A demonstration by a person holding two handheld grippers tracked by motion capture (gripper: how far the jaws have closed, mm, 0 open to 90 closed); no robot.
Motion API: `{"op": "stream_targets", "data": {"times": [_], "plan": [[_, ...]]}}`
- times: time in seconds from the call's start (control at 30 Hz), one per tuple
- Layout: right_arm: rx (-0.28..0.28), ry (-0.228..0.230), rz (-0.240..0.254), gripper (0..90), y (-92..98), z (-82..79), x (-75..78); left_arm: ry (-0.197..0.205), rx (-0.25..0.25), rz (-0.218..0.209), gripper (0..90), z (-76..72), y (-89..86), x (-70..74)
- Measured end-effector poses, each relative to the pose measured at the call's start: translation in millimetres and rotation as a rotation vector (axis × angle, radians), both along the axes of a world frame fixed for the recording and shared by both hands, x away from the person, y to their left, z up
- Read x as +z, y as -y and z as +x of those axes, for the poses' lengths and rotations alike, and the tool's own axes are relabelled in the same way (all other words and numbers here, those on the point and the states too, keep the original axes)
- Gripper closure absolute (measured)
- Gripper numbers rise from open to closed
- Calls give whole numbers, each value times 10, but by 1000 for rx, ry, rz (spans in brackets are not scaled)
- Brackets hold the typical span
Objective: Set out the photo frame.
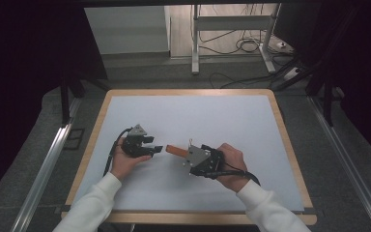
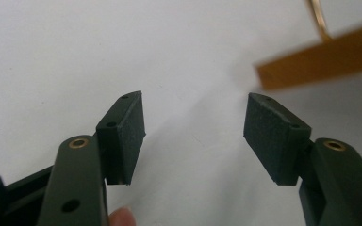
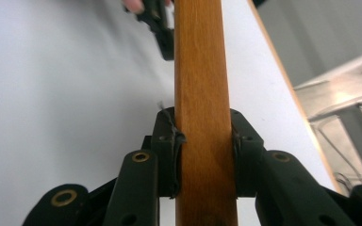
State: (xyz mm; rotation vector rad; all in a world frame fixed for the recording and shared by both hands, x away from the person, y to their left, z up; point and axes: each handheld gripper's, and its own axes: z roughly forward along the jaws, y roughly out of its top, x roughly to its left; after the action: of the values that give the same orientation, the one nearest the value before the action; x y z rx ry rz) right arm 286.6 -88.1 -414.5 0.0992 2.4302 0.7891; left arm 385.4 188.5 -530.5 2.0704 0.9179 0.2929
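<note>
A flat orange-brown wooden bar (image 1: pixel 174 150) is clamped between the pads of my right gripper (image 1: pixel 187 155), near the middle of the white mat. In the right gripper view the bar (image 3: pixel 200 70) runs straight up from my right gripper (image 3: pixel 202 141), whose jaws press on both its sides. My left gripper (image 1: pixel 154 145) is held just left of the bar's free end, open and with nothing in it. In the left gripper view, my left gripper (image 2: pixel 195 132) has bare mat between its wide jaws. The bar's end (image 2: pixel 320 63) lies beyond the right jaw, under a thin gold-coloured ring (image 2: pixel 318 19).
The white mat (image 1: pixel 198 116) covers a wooden-edged table (image 1: pixel 188 92). Past the far edge are a floor with cables (image 1: pixel 241 46) and a metal stand (image 1: pixel 195 43). Metal rails (image 1: pixel 48 164) run along both sides of the table.
</note>
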Motion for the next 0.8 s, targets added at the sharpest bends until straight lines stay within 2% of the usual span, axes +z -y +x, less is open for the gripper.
{"op": "stream_targets", "data": {"times": [0.1,0.2,0.27,0.6,0.73,0.8], "plan": [[24,-44,19,692,36,-54,67,-3,8,-9,382,3,-2,-2],[29,-48,17,689,62,-57,84,-5,9,-7,381,2,-2,-2],[21,-41,36,687,70,-30,79,-3,6,-3,379,0,-1,2],[-34,-43,85,661,9,187,96,1,6,0,369,8,-21,6],[-68,-79,133,646,67,317,110,0,8,0,368,7,-23,6],[-82,-83,144,627,86,375,109,-2,9,0,367,1,-15,7]]}}
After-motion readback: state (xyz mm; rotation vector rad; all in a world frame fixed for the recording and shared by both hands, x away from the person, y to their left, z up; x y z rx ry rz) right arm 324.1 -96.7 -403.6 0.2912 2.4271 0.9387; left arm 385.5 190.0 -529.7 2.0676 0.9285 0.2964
